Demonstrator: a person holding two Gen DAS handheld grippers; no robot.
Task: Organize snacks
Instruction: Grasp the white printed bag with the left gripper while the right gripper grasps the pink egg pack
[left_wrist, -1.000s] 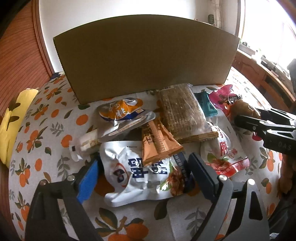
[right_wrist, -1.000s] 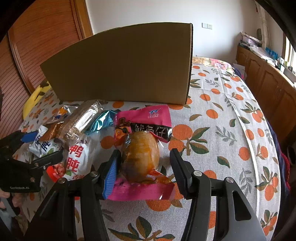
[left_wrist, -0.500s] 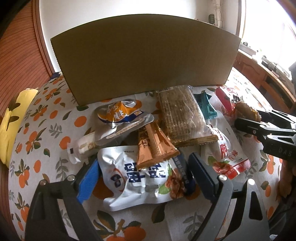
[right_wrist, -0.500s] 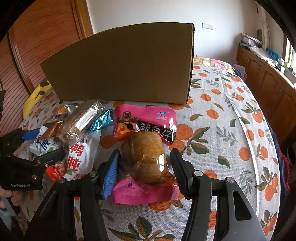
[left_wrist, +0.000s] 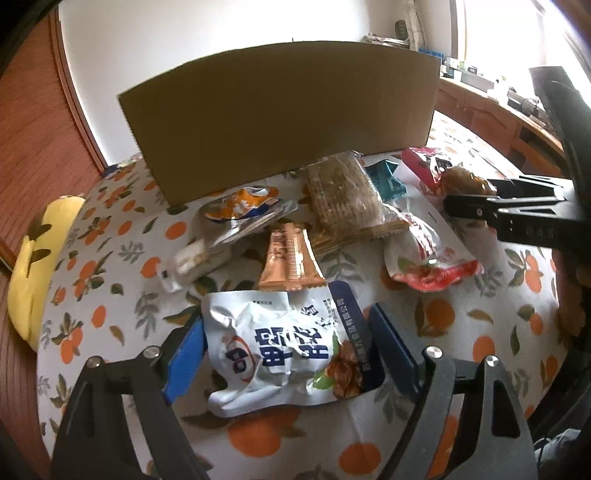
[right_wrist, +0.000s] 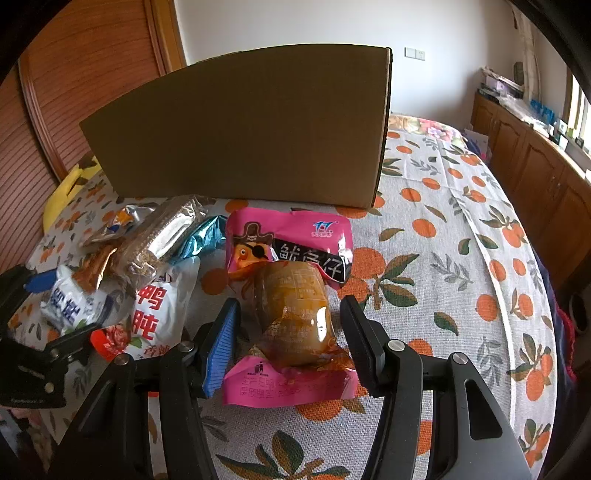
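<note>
Left wrist view: the left gripper (left_wrist: 286, 345) reaches down over a bed covered in an orange-print cloth (left_wrist: 480, 332). Its jaws have just been closing and now pinch a crumpled white snack bag with blue lettering (left_wrist: 273, 339), a pad against each side. Just beyond the bag lies a copper-coloured wafer packet (left_wrist: 290, 258). Farther off are a clear pack of brown crackers (left_wrist: 341, 195), an orange and silver packet (left_wrist: 240, 201) and a teal wrapper (left_wrist: 386, 177). To the right sits a white and red pouch (left_wrist: 424, 254). A tall cardboard box (left_wrist: 280, 114) stands at the far side. A yellow cushion (left_wrist: 40, 254) lies at the left edge. The right gripper's black fingers (left_wrist: 517, 210) enter from the right.

Right wrist view: the right gripper (right_wrist: 290, 339) has its jaws spread on either side of a clear-wrapped brown snack (right_wrist: 295, 310), a gap showing on each side. That snack rests on a pink packet with a pirate fish picture (right_wrist: 291, 240). The other snacks lie in a heap to the left, near the box.
</note>
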